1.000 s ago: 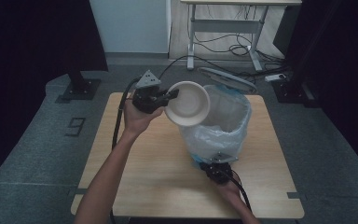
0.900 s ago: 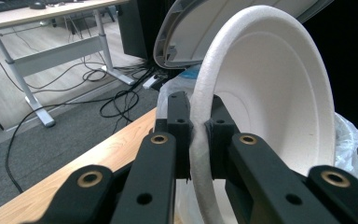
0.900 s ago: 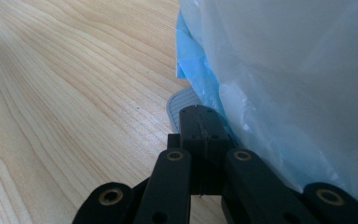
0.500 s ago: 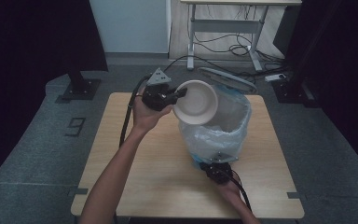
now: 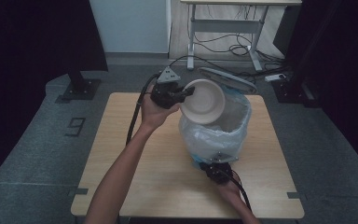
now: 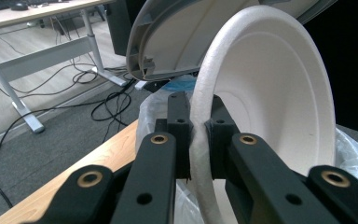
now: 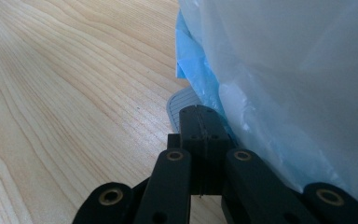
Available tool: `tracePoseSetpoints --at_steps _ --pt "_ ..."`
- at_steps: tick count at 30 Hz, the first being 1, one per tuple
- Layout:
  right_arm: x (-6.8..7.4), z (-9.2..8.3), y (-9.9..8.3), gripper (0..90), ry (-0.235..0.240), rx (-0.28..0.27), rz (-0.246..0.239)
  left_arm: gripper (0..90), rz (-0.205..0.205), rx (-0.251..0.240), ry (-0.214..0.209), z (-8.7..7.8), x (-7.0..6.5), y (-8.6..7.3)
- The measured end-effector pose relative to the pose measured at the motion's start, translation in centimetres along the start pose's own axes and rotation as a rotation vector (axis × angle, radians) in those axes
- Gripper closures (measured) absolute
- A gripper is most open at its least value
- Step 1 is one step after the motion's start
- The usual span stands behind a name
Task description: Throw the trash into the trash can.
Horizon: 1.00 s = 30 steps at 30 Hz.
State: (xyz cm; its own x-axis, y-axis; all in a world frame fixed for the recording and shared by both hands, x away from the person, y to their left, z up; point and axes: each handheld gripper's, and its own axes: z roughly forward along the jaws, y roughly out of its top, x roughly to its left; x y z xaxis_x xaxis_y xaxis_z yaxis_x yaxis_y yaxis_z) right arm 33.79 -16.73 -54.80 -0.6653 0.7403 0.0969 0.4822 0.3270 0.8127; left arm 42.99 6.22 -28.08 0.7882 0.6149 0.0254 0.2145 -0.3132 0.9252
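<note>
Since a second ago, the left tool [image 5: 182,94], clamped on the foam plate [image 5: 205,101] rim, has carried it across over the bin's bag mouth [image 5: 235,105]. Right tool [image 7: 199,122], shut and empty, presses the pedal [image 7: 178,106], lid [image 5: 227,79] raised. Only the drop remains.

Light wooden worktop [image 5: 121,163] sits on grey carpet floor [image 5: 37,154]. Behind it there's a pale desk with a grey metal frame [image 5: 214,35], black cables [image 5: 223,46] tangled underneath, plus a black stand base [image 5: 79,86] off left.
</note>
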Motion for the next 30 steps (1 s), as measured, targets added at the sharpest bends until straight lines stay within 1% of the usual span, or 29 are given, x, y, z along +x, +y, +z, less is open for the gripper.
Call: tracePoseSetpoints --at_steps 14,23,30 --pt "-0.1 0.0 0.0 89.4 0.003 0.000 0.003 83.8 0.009 0.007 -0.015 1.6 -0.5 0.5" --pt "-0.1 0.0 0.0 89.4 0.004 0.000 0.005 83.8 0.006 0.007 -0.019 2.5 -0.7 0.7" --pt "-0.1 0.0 0.0 89.4 0.004 0.000 0.004 83.8 0.015 0.007 -0.022 3.3 -1.2 1.1"
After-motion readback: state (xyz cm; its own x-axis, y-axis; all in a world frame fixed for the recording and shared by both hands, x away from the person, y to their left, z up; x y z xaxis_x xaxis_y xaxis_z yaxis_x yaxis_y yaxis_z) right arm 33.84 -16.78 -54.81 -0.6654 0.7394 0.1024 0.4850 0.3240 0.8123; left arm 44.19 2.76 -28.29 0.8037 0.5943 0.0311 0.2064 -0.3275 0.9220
